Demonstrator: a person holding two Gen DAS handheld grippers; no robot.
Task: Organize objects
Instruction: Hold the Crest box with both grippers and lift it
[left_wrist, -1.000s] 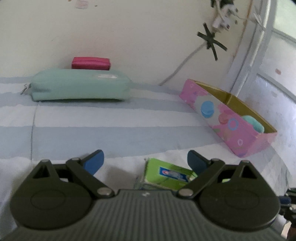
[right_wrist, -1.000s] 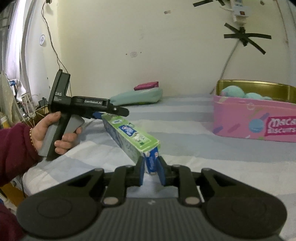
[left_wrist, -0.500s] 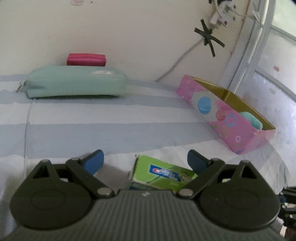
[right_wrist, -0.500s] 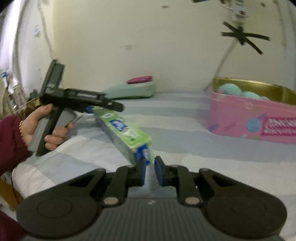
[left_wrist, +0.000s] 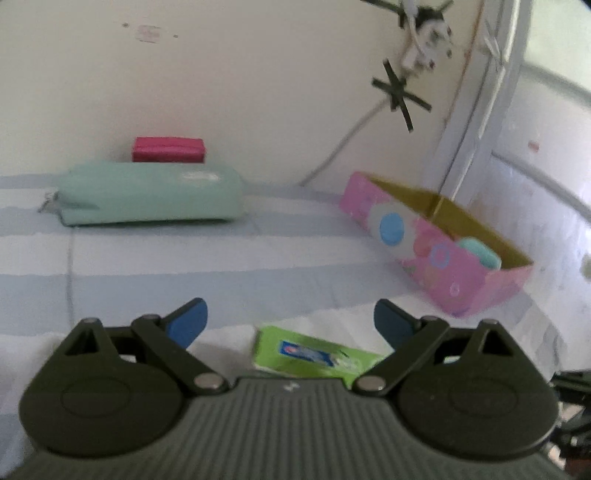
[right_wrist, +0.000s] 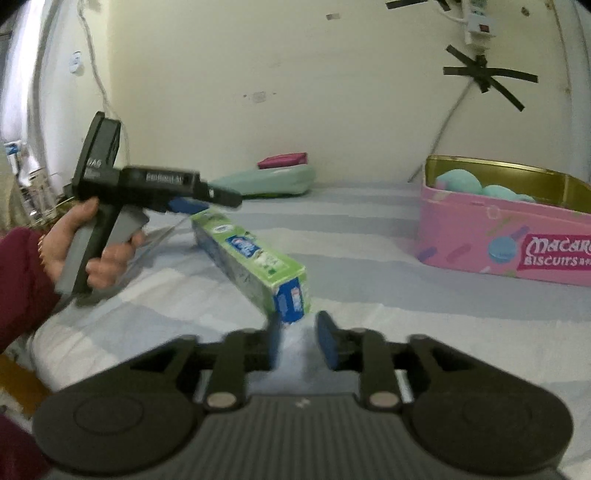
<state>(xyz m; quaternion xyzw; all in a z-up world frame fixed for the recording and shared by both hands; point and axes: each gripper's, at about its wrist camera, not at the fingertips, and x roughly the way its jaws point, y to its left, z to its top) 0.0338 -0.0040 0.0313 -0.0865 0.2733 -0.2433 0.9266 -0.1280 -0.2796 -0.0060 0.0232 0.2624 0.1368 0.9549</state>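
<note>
Opening its jaws, your right tool (right_wrist: 297, 338) no longer presses the toothpaste box (right_wrist: 255, 260), whose blue end sits just beyond the pads. Your left tool (left_wrist: 291, 325) stands wide open over the box's far end. It lies on the bed (right_wrist: 369, 295), near its front edge.

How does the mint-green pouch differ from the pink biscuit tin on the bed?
The mint-green pouch looks soft and rounded; the pink biscuit tin is rigid with straight walls. The pouch looks closed, while the tin stands open with pale teal items inside. The pouch is plain apart from a small label; the tin carries printed macaron artwork and lettering. A small magenta case shows just behind the pouch, nothing like it by the tin. Both rest on the striped bedsheet near the wall.
</note>
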